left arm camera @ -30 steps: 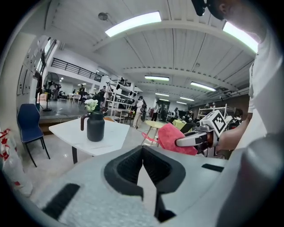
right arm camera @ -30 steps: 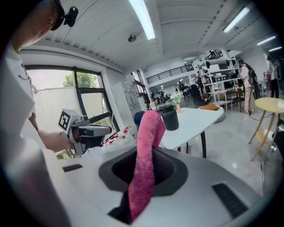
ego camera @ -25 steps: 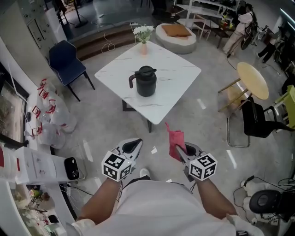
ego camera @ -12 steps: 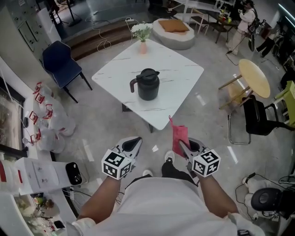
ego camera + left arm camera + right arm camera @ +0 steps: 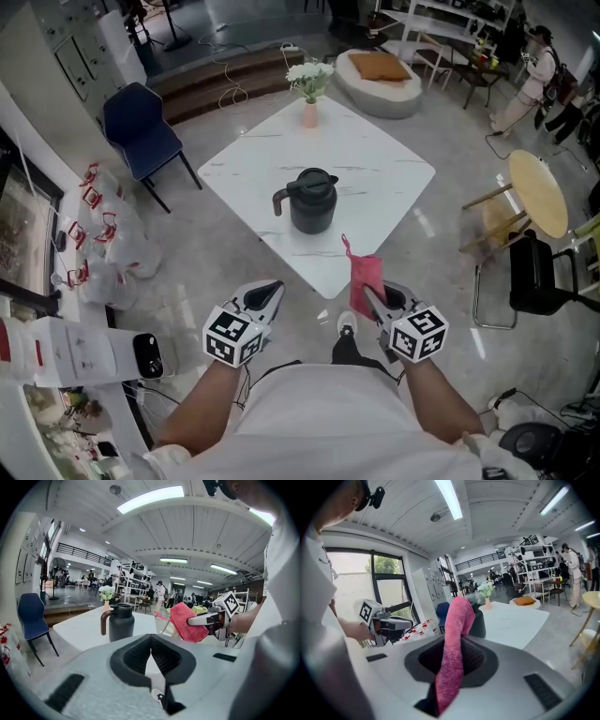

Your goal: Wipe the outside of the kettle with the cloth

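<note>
- Step, as judged: approach phase. Cloth was in hand but nowhere near the kettle, so no wiping had begun.
- Dark matte kettle with a lid and a brown curved handle (image 5: pixel 312 202) stood upright at frame centre in the head view, toward the near edge of the white marble-look square counter (image 5: pixel 375 164). Its handle pointed frame left.
- Pink terry cloth (image 5: pixel 364 279) sat lower centre-right in the head view, over the grey floor and short of the counter's near corner, well apart from the kettle.
- Right gripper (image 5: pixel 372 300): its fingers (image 5: pixel 482 660) pinched the cloth, which stuck up between them and blocked most of the kettle in the right gripper view.
- Left gripper (image 5: pixel 272 291), lower centre-left in the head view: its fingers (image 5: pixel 133 656) were pressed together with nothing between them. The kettle showed upper left of them in the left gripper view.
- Both grippers were held side by side in front of the person's torso, aimed toward the counter.
- Next move, judged: close the gap to the counter, then lay the free flap of cloth flat on the kettle's side wall and rub around it.
- The empty left gripper would likely need to steady the kettle at the handle or lid so it doesn't slide.
</note>
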A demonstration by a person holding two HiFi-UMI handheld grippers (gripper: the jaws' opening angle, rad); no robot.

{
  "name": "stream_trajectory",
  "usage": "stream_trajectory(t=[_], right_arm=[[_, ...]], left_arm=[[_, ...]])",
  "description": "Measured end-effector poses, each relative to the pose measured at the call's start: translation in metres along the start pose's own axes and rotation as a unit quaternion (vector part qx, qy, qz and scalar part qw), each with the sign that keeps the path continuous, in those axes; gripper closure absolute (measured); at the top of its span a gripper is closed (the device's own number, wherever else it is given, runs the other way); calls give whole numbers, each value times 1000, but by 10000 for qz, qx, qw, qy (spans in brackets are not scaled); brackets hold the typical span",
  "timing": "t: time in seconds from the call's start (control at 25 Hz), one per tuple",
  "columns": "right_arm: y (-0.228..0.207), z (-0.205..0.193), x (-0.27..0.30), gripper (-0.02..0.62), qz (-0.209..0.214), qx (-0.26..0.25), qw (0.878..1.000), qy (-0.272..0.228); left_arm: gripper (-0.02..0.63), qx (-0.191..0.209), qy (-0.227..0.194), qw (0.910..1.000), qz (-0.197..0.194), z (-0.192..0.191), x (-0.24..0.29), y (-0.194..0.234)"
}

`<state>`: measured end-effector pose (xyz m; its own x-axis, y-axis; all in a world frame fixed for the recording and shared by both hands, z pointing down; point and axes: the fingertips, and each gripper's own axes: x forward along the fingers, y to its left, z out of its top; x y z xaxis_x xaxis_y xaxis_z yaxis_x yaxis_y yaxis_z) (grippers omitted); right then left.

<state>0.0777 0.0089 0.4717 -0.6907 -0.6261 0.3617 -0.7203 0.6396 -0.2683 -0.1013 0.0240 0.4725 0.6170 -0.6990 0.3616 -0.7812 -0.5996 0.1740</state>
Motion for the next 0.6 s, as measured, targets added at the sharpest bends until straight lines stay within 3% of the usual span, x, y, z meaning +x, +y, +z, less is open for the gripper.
stream_trajectory(t=[0.32,0.6], right_arm=[[-66,50,50,531,575,-197,9981,60],[-110,61,85,531,1128,-214,9931,251]], left_arm=[[603,-184,-172,9987,445,44,71,26],[603,-401,-148,9950,904,56,115,40]])
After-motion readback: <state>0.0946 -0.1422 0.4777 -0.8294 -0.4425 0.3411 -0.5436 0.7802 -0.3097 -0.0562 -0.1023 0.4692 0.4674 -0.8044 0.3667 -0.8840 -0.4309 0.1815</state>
